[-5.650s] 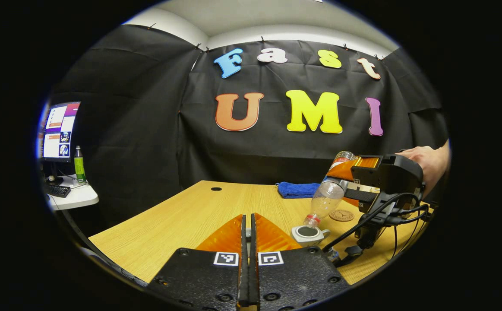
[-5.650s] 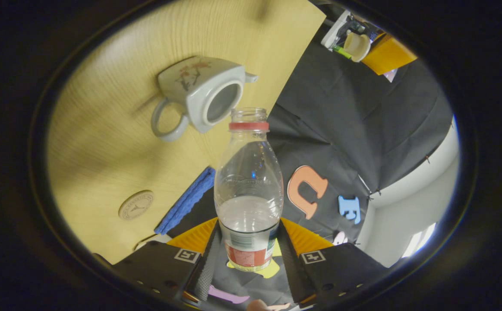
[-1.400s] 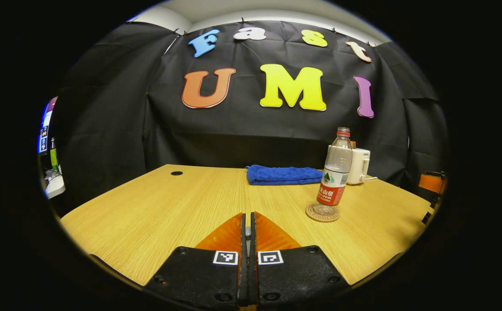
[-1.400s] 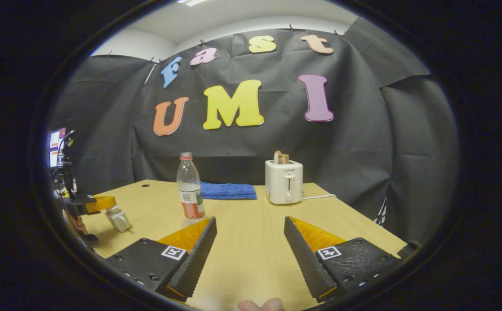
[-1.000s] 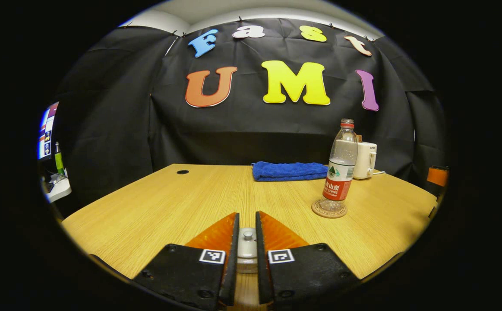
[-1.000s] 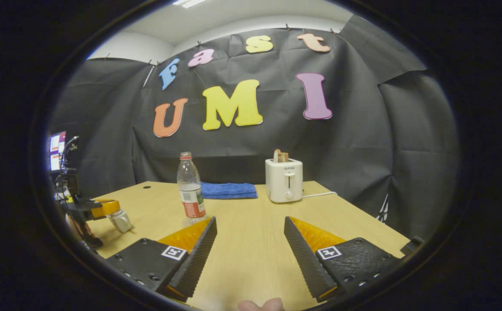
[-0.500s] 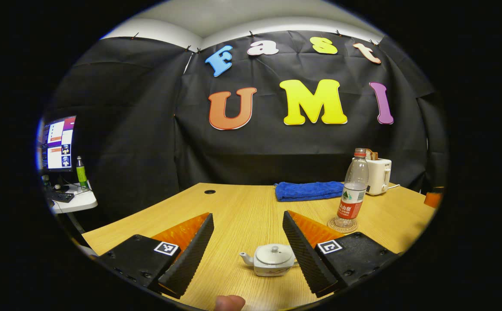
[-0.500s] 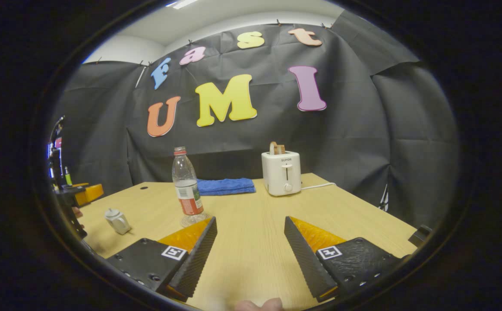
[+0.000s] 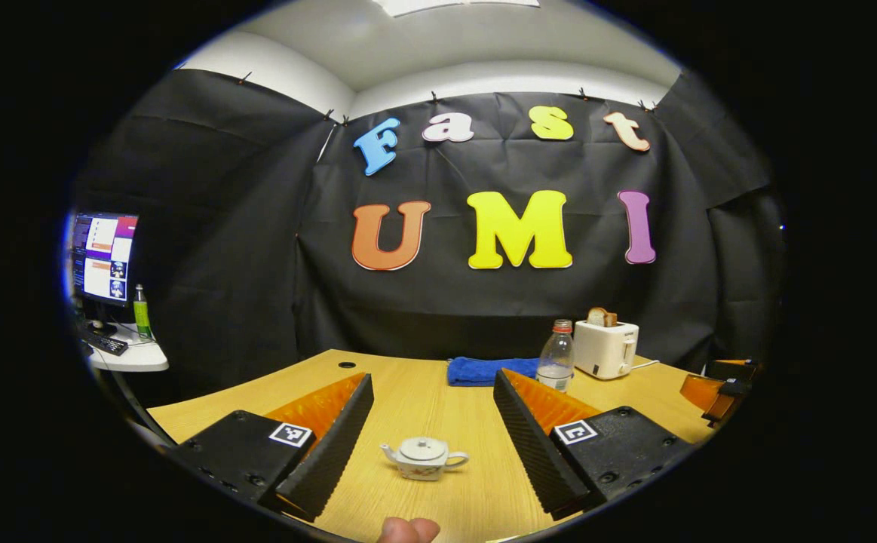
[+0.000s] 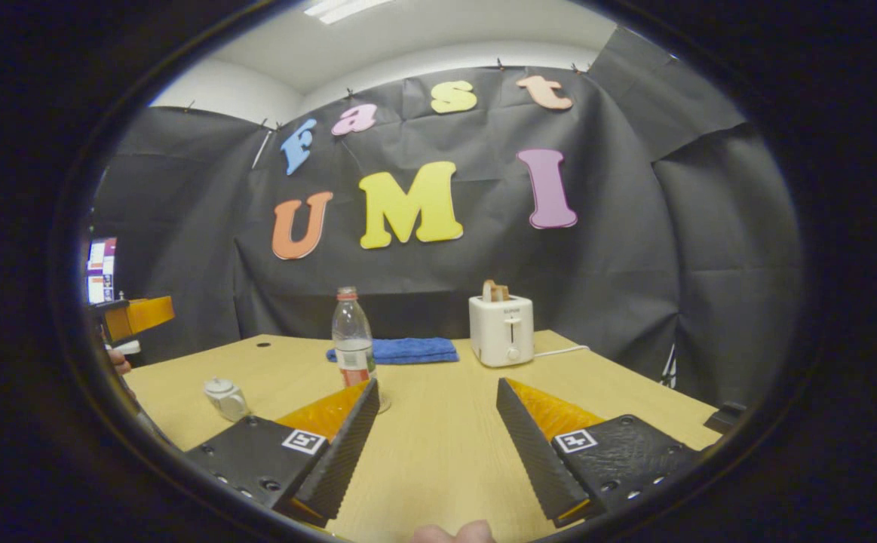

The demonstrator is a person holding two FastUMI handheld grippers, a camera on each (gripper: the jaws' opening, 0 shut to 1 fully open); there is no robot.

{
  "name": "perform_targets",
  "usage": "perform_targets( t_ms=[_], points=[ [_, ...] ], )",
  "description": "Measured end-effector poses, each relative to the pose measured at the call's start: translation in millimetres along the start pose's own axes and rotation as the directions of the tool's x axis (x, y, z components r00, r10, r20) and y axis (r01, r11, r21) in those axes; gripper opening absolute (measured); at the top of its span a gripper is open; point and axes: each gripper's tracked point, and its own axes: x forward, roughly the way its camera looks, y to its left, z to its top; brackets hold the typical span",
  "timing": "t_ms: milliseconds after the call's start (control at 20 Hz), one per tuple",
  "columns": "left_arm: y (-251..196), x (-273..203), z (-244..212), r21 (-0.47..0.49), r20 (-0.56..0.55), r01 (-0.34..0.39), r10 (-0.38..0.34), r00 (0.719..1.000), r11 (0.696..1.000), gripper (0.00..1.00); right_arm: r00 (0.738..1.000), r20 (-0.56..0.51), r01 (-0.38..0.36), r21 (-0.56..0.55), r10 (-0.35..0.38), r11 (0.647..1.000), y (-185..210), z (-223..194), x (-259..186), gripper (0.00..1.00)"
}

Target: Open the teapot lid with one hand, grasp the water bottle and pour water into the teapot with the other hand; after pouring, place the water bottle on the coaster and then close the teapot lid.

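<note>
Glazed white teapot (image 9: pixel 424 459), lid on, sits low-centre of the left gripper view btwn my left gripper (image 9: pixel 432 441), wide open, nothing held. Ceramic looks fragile, slick; I'd pinch the lid knob. Water bottle (image 10: pixel 353 345) stands mid-left in the right gripper view; right gripper (image 10: pixel 438 437) wide open, empty.

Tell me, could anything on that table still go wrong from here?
Little, probably. The water bottle stands upright with no cap on its mouth, so a knock from the open right gripper beside it might spill water. The teapot, lid on, lies between the open left gripper's fingers; a careless sweep could nudge it.
</note>
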Motion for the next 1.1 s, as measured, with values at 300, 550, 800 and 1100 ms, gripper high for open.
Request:
perform_targets(
  t_ms=[300, 550, 800, 1100],
  points=[
    [-42.2, -32.2, 4.0, 0.034, 0.022, 0.045, -0.046, 0.999, 0.998, 1.00, 0.999, 0.038, -0.023, -0.005, 0.023, 1.000, 26.3, 24.0, -34.0, 0.94],
    [-48.8, -50.2, 12.9, 0.027, 0.049, 0.050, -0.051, 0.997, 0.998, 0.99, 0.995, 0.093, -0.036, -0.012, 0.037, 0.999, 36.2, 43.3, -53.9, 0.94],
    [-52.9, -49.6, 9.9, 0.016, 0.039, 0.074, -0.075, 0.996, 0.997, 1.00, 0.993, 0.116, -0.027, -0.010, 0.028, 1.000, 34.0, 48.0, -58.7, 0.92],
    [-52.7, -47.4, 10.4, 0.010, 0.042, 0.080, -0.081, 0.996, 0.997, 0.99, 0.994, 0.112, -0.015, -0.014, 0.016, 1.000, 34.5, 44.1, -55.5, 0.94]
  ],
)
